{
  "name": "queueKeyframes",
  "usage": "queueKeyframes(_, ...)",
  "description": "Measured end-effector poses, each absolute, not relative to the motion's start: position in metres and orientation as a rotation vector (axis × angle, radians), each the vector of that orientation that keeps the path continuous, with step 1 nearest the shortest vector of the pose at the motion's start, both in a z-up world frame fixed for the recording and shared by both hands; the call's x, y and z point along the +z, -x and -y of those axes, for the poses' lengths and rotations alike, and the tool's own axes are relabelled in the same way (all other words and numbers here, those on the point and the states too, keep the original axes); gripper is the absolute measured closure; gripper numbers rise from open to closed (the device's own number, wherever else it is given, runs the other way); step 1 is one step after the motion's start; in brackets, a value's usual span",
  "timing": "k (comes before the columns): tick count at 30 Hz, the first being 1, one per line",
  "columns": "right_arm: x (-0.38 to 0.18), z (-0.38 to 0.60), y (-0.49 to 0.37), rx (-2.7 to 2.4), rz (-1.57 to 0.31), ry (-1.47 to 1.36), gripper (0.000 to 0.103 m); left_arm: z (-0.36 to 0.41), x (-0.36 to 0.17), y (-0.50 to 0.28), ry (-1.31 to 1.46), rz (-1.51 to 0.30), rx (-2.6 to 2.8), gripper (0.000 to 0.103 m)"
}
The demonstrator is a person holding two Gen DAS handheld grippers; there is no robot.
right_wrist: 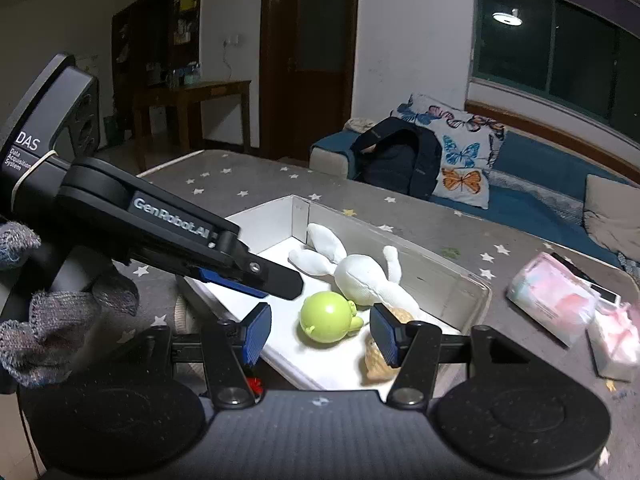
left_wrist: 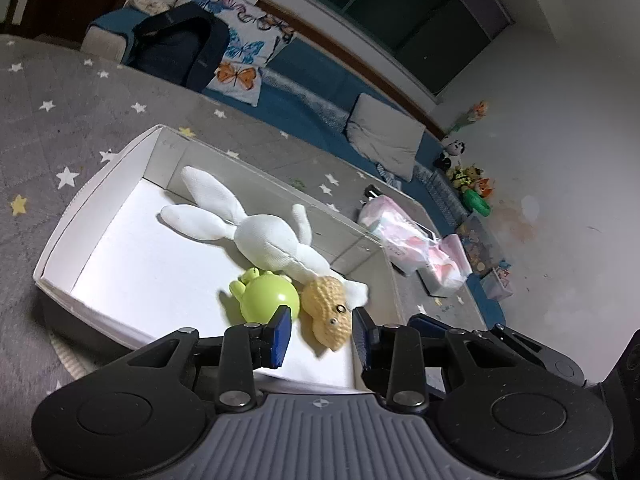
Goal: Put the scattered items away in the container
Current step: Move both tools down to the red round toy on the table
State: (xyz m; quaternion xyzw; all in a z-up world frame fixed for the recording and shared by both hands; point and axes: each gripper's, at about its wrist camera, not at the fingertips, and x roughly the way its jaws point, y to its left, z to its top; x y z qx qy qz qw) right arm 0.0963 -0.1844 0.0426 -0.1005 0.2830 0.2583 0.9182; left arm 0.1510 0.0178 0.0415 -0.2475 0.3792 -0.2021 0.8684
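A white open box [left_wrist: 100, 168] [right_wrist: 472, 292] stands on the grey star-patterned surface. Inside it lie a white plush rabbit [left_wrist: 264, 236] [right_wrist: 360, 272], a green round toy [left_wrist: 268, 296] [right_wrist: 326, 316] and a tan knitted peanut toy [left_wrist: 326, 312] [right_wrist: 378, 360]. My left gripper [left_wrist: 320, 336] is open and empty, its jaws spread just above the peanut toy at the box's near edge; it also shows from the side in the right wrist view [right_wrist: 280, 280]. My right gripper [right_wrist: 320, 334] is open and empty above the near end of the box.
A pink-and-white plastic pack [left_wrist: 404, 240] [right_wrist: 556, 292] and a pink tissue pack [right_wrist: 616, 336] lie on the surface right of the box. A blue sofa with a butterfly cushion [right_wrist: 460, 156] and a dark backpack [right_wrist: 400, 160] stands behind.
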Motion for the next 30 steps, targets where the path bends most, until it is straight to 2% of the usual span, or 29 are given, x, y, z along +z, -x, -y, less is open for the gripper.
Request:
queueKeyframes(5,0.043,0.198,-0.075,0.509,-0.561,0.179,0.046,-0.014,0.043,-0.128,0.515,-0.773,-0.445,0.067)
queueKeyframes(9,0.033,0.21,-0.059,0.479,-0.561,0.166,0.04,-0.008,0.042,-0.111,0.505,-0.764,-0.467,0.067)
queueKeyframes(30,-0.031,0.249,-0.038,0.394,-0.685,0.033,0.041,0.037,0.01,-0.099,0.486,-0.873,-0.539,0.067)
